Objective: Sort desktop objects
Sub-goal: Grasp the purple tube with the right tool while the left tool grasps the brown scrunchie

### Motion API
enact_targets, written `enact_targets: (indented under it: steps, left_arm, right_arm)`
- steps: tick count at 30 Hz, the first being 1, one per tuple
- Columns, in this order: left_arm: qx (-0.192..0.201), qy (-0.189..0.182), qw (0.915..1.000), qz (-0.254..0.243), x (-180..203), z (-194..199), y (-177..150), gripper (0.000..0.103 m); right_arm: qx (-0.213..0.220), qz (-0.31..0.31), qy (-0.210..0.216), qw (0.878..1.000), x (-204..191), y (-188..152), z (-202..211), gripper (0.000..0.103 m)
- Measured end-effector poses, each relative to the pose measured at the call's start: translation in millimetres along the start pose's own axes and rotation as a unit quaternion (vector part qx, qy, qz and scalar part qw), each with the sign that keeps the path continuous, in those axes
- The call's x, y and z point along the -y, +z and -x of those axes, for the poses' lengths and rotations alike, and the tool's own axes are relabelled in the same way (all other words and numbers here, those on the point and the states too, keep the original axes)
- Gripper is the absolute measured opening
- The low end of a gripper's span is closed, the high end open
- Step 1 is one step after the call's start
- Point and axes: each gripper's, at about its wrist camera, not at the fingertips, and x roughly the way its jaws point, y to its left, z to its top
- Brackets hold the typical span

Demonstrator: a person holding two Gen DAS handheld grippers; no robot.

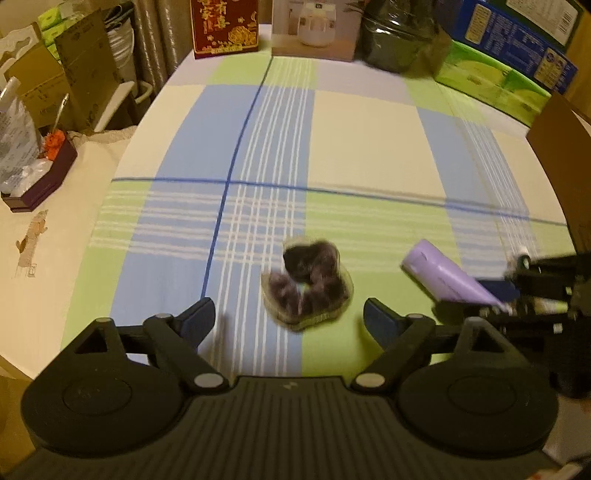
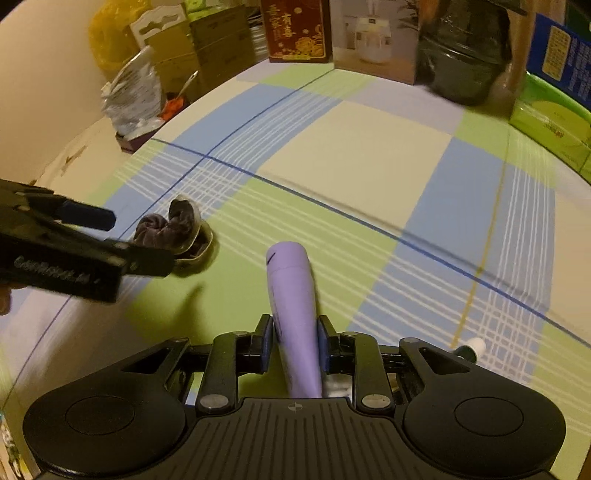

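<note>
- Covering most of both views: checked cloth [image 1: 351, 140] in blue, green and cream, spread over the surface.
- Lining the top edge of both frames: red box with gold print [image 1: 225, 26], white appliance box [image 1: 314, 29], dark bag [image 1: 399, 40], green and blue cartons [image 1: 498, 62] at upper right.
- Cardboard boxes [image 1: 74, 74] and a crinkled plastic bag [image 2: 135, 98] sit off the cloth, upper left of each frame.
- Left hand-held gripper [image 1: 290, 317]: jaws spread wide, nothing between the pads. It hangs just above the cloth, bottom centre of the left wrist view; in the right wrist view it enters from the left edge [image 2: 110, 236].
- Right hand-held gripper [image 2: 295, 345]: jaws closed tight on the purple tube [image 2: 291, 291], pads pressing both sides of it. The tube's rounded end points up-frame, clear of the cloth as far as I can tell. In the left wrist view the same tube [image 1: 447, 275] sits at lower right, angled up-left out of the right hand-held gripper [image 1: 509, 295].
- Dark purple scrunchie [image 1: 308, 284] in a clear wrapper lies on the cloth, just ahead of the left hand-held gripper's open jaws, not touching either pad. Blurred in the left wrist view; in the right wrist view [image 2: 173, 229] it's left of centre, partly behind the left hand-held gripper.
- Small white-capped item [image 2: 472, 349] at lower right of the right wrist view, too little showing to identify.
</note>
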Motion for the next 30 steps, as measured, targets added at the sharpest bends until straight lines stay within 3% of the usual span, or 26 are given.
enact_targets:
  steps: [3, 5, 6, 8, 16, 21, 25, 30]
  left_arm:
    - [0.0, 0.001, 1.0, -0.007, 5, -10, 8, 0.081]
    - [0.002, 0.005, 0.9996, -0.028, 10, -16, 10, 0.072]
    - [-0.002, 0.006, 0.9993, -0.036, 12, -20, 11, 0.063]
    - [-0.009, -0.002, 0.9989, -0.047, 15, -28, 11, 0.058]
    - [-0.007, -0.033, 0.998, -0.054, 15, -28, 6, 0.025]
    - [-0.01, -0.036, 0.9974, -0.061, 10, -21, -3, 0.022]
    - [-0.015, -0.035, 0.998, -0.05, 1, -12, -12, 0.022]
    - [-0.018, -0.035, 0.9982, -0.046, -5, -1, -23, 0.022]
  right_arm:
    - [0.002, -0.008, 0.002, 1.0, 1, 0, 0, 0.028]
    - [0.003, -0.008, -0.003, 1.0, 1, -1, 0, 0.037]
    - [0.004, -0.008, -0.005, 1.0, 1, -1, 1, 0.038]
    - [0.006, -0.009, -0.005, 1.0, 1, -2, 2, 0.042]
    - [0.018, -0.008, -0.005, 1.0, -3, -1, 1, 0.044]
    - [0.018, 0.003, -0.012, 1.0, -6, 2, -5, 0.044]
    - [0.019, 0.015, -0.024, 0.999, -11, 1, -7, 0.023]
    - [0.01, 0.014, -0.018, 1.0, -16, 1, -7, 0.022]
